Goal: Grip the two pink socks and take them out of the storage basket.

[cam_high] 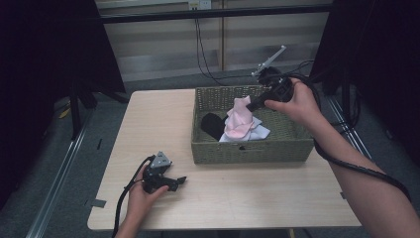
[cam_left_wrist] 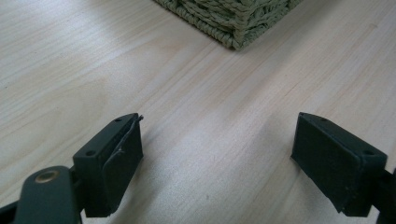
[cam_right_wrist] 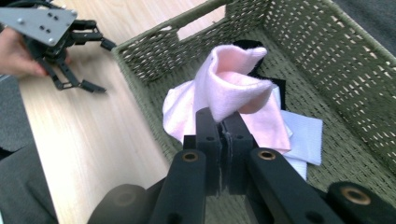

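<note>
Nearest the high camera, left tongs (cam_high: pixel 181 179) rest on the bench (cam_high: pixel 148 124) with jaws spread and nothing between them, apparently parked while the other hand works. Right tongs (cam_right_wrist: pixel 223 122), pressed together, pinch a fold of pink cloth (cam_right_wrist: pixel 233 86), lifting it above the wicker basket (cam_right_wrist: pixel 327 51), probably to take it out.

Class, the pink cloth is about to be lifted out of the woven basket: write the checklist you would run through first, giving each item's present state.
1. Right gripper shut on the pink cloth: ok.
2. Pink cloth free of the white cloth beneath: cannot tell.
3. Black cloth left lying in the woven basket: ok.
4. Left gripper open, nothing between its jaws: ok.
5. Left gripper apart from the basket, on the table: ok.
</note>
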Available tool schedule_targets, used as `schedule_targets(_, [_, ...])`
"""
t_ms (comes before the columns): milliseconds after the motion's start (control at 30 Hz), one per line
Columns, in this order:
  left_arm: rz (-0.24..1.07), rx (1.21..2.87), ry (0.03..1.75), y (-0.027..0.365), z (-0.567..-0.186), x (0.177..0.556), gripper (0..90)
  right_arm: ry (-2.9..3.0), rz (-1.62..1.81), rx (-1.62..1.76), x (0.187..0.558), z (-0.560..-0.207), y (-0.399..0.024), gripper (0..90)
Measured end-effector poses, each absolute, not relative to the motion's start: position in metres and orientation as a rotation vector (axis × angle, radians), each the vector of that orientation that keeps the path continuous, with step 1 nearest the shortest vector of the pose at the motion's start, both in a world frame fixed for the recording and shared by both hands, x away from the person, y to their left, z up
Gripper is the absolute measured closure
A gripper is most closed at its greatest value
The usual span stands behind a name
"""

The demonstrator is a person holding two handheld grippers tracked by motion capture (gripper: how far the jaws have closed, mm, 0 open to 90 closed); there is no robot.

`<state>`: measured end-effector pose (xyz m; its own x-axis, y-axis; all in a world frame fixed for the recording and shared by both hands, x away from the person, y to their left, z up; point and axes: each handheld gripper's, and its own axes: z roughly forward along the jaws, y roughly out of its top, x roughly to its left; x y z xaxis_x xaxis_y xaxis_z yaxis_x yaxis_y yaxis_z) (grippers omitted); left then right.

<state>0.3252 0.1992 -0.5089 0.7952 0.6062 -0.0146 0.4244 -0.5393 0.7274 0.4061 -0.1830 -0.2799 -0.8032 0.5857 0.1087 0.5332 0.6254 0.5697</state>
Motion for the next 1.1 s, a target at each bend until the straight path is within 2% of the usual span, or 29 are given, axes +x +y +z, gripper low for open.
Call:
schedule_targets(767, [0.304, 2.219, 0.761, 0.199, -0.509, 0.325, 15.7, 2.843, 1.032, 0.751, 0.355, -0.27, -0.177, 87.2])
schedule_targets(1100, [0.304, 2.229, 0.755, 0.199, -0.509, 0.325, 15.7, 2.885, 1.059, 0.673, 0.337, -0.277, -0.172, 87.1])
